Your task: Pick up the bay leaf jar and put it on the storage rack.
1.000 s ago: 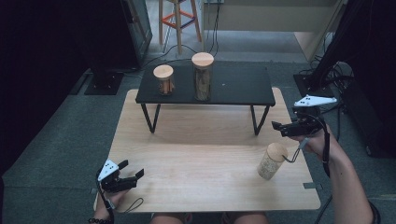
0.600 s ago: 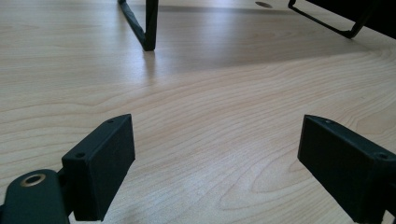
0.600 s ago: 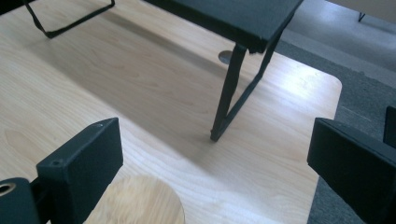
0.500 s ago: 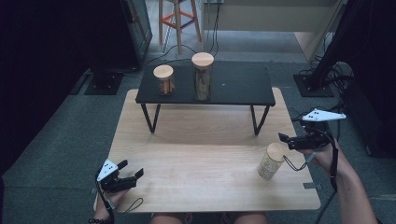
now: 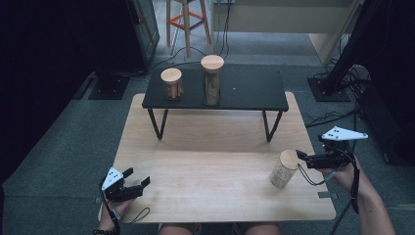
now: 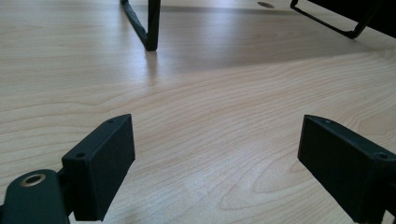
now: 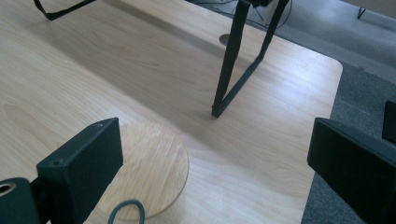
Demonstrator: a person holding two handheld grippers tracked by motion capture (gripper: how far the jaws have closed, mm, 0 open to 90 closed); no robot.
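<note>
Wood: we see a pale wooden counter (image 5: 205, 166) carrying everything, its grain plain under both tools.
Left tool: our left tool (image 5: 136, 182) sits low near the counter's near left corner, jaws spread wide with bare wood between them in the left gripper view (image 6: 215, 172).
Right tool: our right tool (image 5: 299, 156) hovers at the counter's right edge, jaws spread apart and holding nothing (image 7: 210, 172).
Near jar: a light round jar with a flat wooden lid (image 5: 284, 168) stands just beside the right tool's tips, toward the counter's middle; in the right gripper view its lid (image 7: 149, 172) lies below and partly behind one jaw.
Stand: a low black metal-legged shelf (image 5: 254, 90) lies well ahead of both tools.
Far jars: a short wooden-lidded glass jar (image 5: 172, 83) and a taller wooden-lidded glass jar (image 5: 212, 80) stand upright on that shelf, near each other, well apart from either tool.
</note>
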